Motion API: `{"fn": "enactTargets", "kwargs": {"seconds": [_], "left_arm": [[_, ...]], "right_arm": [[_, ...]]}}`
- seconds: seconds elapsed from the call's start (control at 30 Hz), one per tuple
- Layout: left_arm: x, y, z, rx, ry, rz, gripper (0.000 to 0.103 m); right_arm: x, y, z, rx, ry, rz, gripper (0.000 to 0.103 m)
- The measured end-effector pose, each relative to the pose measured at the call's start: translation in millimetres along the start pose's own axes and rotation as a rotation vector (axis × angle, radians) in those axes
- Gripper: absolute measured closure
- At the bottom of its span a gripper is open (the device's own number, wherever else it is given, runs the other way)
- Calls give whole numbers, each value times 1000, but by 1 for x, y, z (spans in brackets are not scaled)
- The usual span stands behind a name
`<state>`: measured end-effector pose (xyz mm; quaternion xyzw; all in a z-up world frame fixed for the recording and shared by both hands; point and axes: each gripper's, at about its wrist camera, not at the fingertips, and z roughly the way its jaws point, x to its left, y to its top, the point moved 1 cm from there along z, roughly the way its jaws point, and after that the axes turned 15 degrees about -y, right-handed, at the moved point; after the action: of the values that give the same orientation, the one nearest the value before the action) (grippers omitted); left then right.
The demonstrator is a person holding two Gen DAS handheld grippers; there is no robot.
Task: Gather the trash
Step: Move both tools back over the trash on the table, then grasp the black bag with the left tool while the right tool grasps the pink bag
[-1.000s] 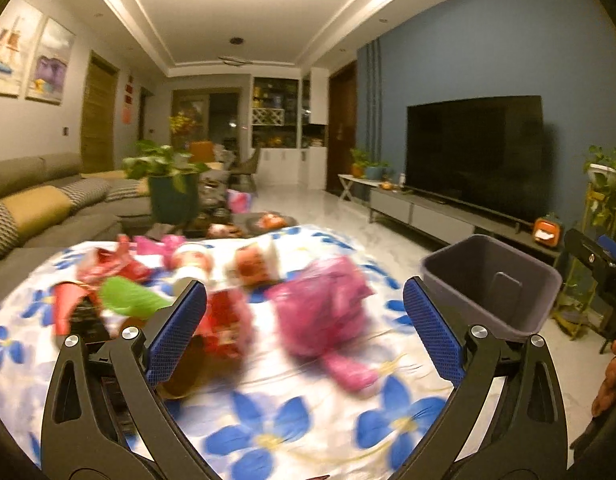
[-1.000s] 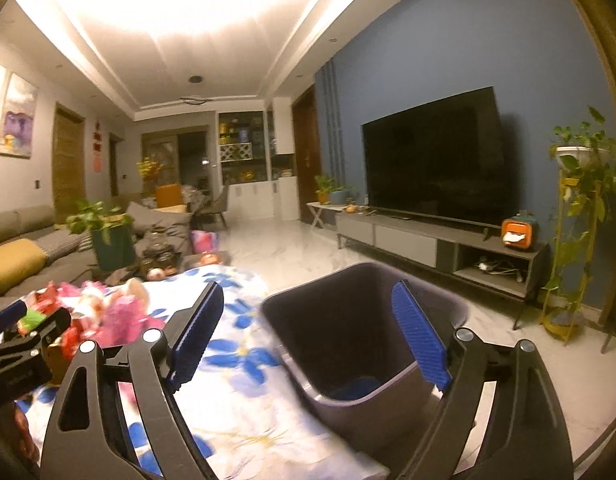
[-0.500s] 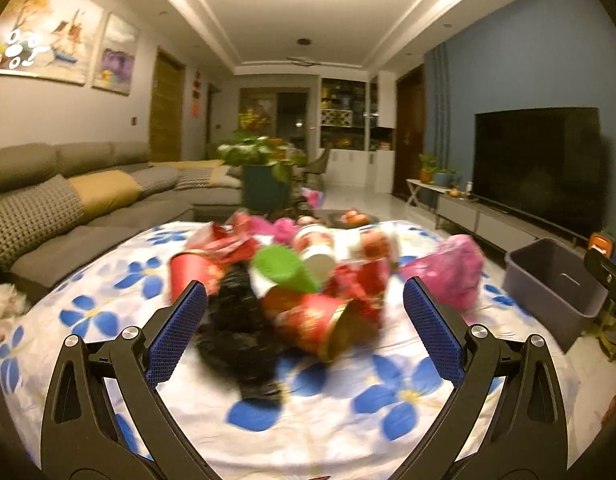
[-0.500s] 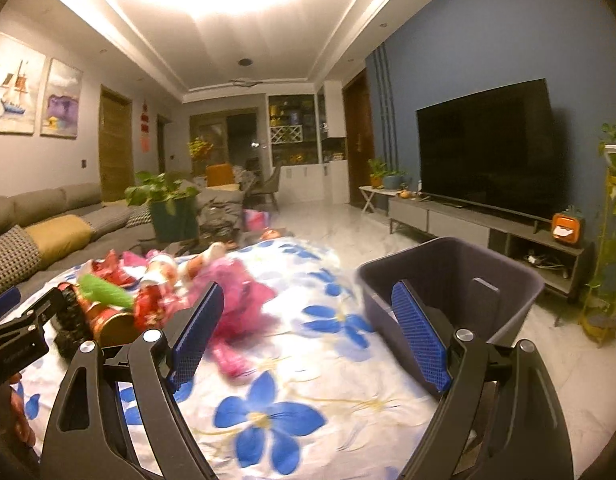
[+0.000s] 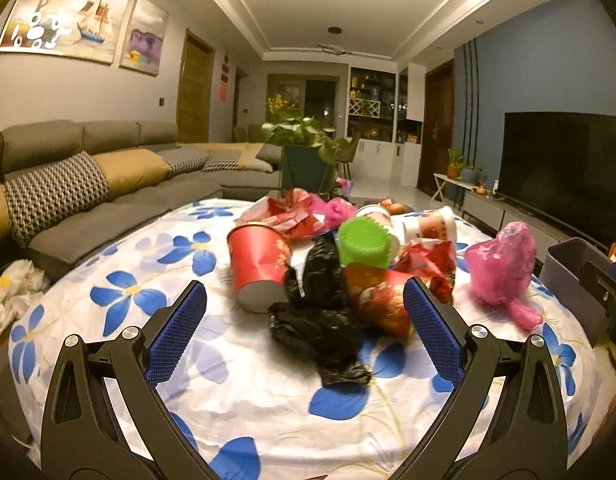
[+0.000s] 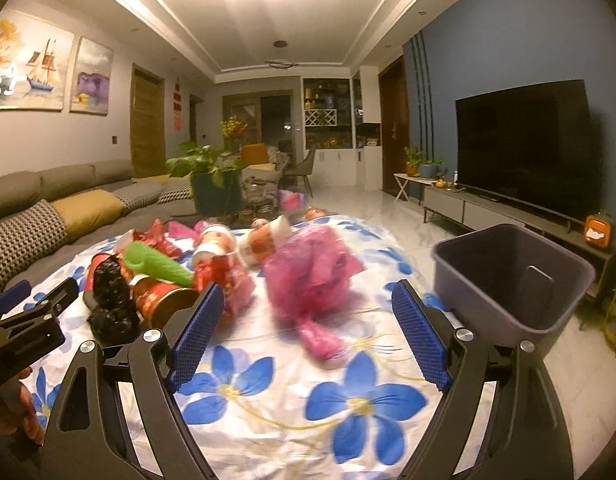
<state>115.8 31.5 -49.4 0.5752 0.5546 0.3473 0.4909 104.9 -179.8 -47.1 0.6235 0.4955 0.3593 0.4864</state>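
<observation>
A heap of trash lies on a table covered with a blue-flowered cloth (image 5: pixel 244 396): a black plastic bag (image 5: pixel 320 320), a red paper cup (image 5: pixel 258 264), a green cup (image 5: pixel 364 242), red wrappers (image 5: pixel 428 264) and a pink plastic bag (image 5: pixel 502 268). My left gripper (image 5: pixel 304 334) is open just short of the black bag, holding nothing. My right gripper (image 6: pixel 308 334) is open in front of the pink bag (image 6: pixel 312 276), also holding nothing. A grey bin (image 6: pixel 512 276) stands off the table's right edge, its inside dark.
A grey sofa with cushions (image 5: pixel 88 184) runs along the left. A potted plant (image 5: pixel 308 152) stands behind the table. A TV (image 6: pixel 524 144) on a low cabinet lines the blue right wall. A hand (image 6: pixel 16 412) holds the left gripper's handle.
Both grippers have swung left, away from the bin and toward the trash heap. The left one now faces the black bag, the right one the pink bag. Both stayed open.
</observation>
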Motion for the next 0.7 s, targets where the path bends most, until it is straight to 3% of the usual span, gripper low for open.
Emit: {"fn": "enactTargets", "kwargs": {"seconds": [0.2, 0.3, 0.5, 0.7], "left_arm": [[15, -6, 5, 8, -6, -34, 6], [13, -9, 12, 15, -11, -17, 11], [13, -16, 39, 77, -43, -9, 32], [21, -25, 64, 172, -105, -68, 61]], "right_arm": [[22, -6, 7, 5, 21, -23, 19], [29, -10, 14, 13, 27, -26, 19], [39, -13, 27, 30, 40, -27, 20], [47, -18, 36, 50, 57, -30, 20]]}}
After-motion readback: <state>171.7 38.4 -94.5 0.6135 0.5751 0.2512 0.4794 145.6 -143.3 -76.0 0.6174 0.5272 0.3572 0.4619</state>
